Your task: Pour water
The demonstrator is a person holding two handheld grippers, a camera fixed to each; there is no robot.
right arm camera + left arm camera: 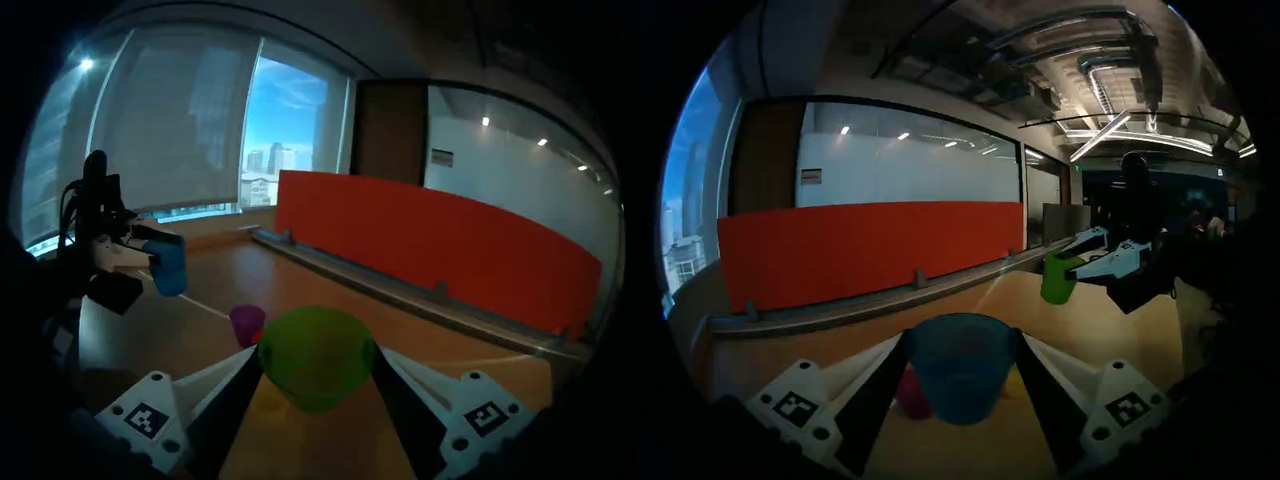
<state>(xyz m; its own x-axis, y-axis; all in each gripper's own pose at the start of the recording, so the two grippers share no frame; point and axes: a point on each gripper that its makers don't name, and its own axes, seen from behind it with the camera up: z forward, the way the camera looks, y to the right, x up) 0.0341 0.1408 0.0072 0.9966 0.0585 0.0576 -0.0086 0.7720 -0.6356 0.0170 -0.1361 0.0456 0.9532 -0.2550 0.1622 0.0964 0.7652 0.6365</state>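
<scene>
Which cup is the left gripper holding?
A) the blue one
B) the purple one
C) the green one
A: in the left gripper view, the left gripper has both its fingers pressed on the blue cup. The green cup is held in the right gripper, and the purple cup stands on the table.

Three cups in all: one blue cup (962,372) held between the fingers of the left claw (962,340), one green cup (318,360) between those of the right claw (316,350), and one purple cup (247,322) just beyond that claw's left finger. Two claws, one table (304,280).
</scene>
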